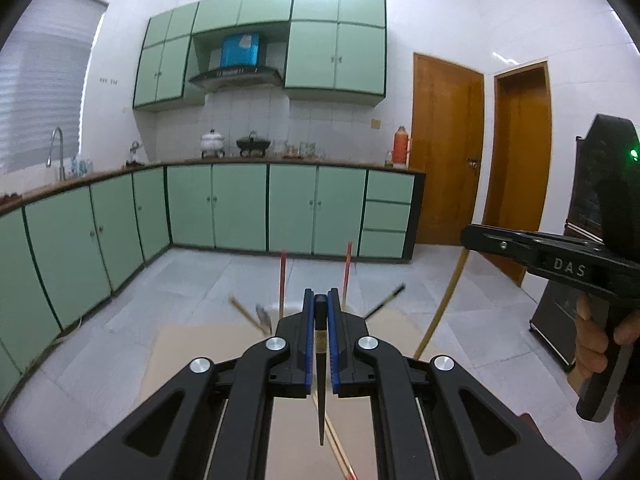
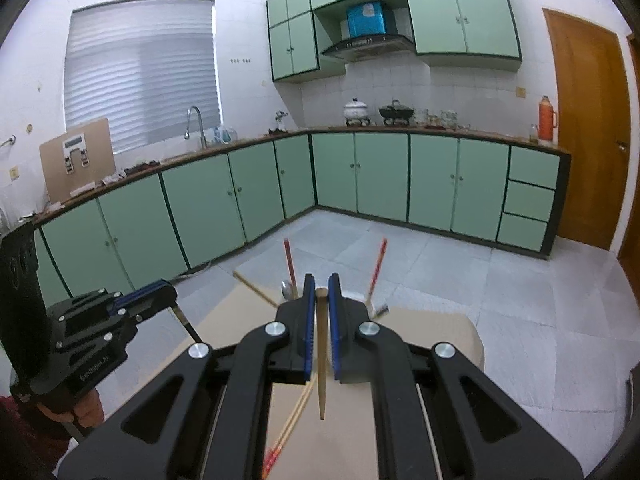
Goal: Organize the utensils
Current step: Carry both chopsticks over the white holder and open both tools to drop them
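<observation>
My left gripper is shut on a dark chopstick that hangs point down above the beige tabletop. My right gripper is shut on a light wooden chopstick, also hanging point down. Behind the grippers, red chopsticks, a wooden one and a metal spoon stick up; their holder is hidden by the jaws. A pair of light chopsticks with red ends lies on the table below. The right gripper shows in the left wrist view, the left one in the right wrist view.
The beige table ends just ahead, with grey tiled floor beyond. Green kitchen cabinets line the far walls. Brown doors stand at the right.
</observation>
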